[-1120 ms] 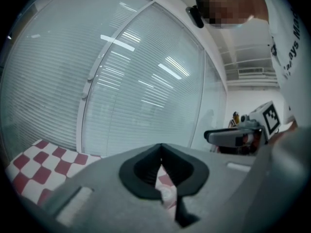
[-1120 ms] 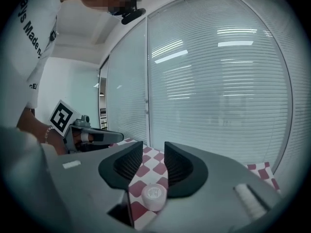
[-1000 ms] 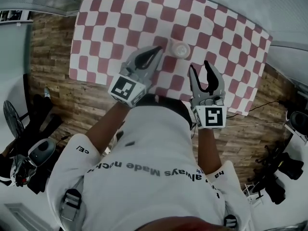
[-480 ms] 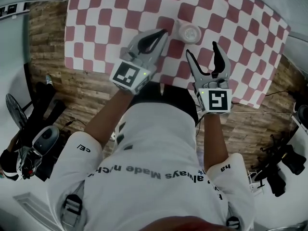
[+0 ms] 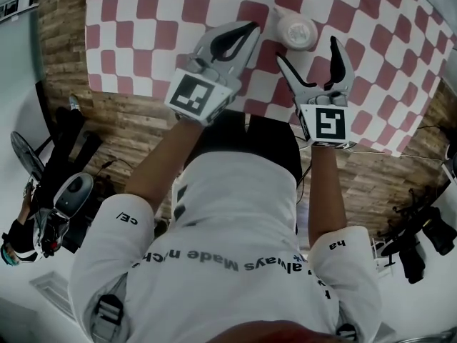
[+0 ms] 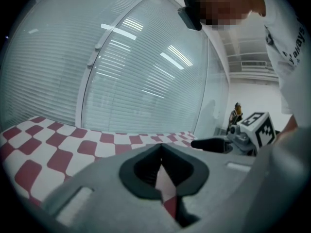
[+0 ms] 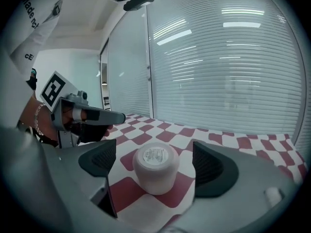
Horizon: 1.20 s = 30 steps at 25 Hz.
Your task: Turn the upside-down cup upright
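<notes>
Spreading wide just now, the jaws of the right gripper [image 5: 307, 51] hold nothing; ease them around the upside-down cup [image 7: 154, 169], base-up on the checked table [image 5: 143, 20] just ahead, and clamp mid-wall. The left gripper [image 5: 246, 31] alongside is closed, empty.

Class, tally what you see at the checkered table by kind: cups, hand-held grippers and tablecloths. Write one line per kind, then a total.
Upside-down white cup: 1
Hand-held grippers: 2 (left hand-held gripper, right hand-held gripper)
Red-and-white checkered tablecloth: 1
Total: 4
</notes>
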Motion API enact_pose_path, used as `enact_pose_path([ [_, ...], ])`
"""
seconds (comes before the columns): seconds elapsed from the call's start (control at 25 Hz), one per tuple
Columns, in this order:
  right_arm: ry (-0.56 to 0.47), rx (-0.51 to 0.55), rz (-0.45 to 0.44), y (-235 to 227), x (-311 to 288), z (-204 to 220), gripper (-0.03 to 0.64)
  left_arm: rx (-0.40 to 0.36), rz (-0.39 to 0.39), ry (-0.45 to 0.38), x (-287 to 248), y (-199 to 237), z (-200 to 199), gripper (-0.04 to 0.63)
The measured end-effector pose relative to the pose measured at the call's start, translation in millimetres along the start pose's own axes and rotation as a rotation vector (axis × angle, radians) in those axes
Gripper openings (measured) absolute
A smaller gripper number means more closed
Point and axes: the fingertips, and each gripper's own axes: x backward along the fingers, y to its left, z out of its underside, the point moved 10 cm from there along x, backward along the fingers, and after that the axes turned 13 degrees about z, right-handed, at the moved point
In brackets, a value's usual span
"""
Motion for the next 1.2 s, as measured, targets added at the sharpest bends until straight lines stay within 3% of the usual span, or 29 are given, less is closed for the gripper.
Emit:
enact_pose_path([
  [0.64, 0.000, -0.004, 0.021, 6, -43, 32, 0.500, 0.007, -0.014, 0.024, -6, 24, 41, 0.002],
  [0.92, -0.021, -0.014, 0.007, 11, -54, 34, 0.436, 0.014, -0.026, 0.022, -1, 29, 44, 0.002],
  [1.2, -0.031, -0.028, 0.009, 9, -50, 31, 0.434, 0.010, -0.029, 0.023, 3, 30, 39, 0.002],
])
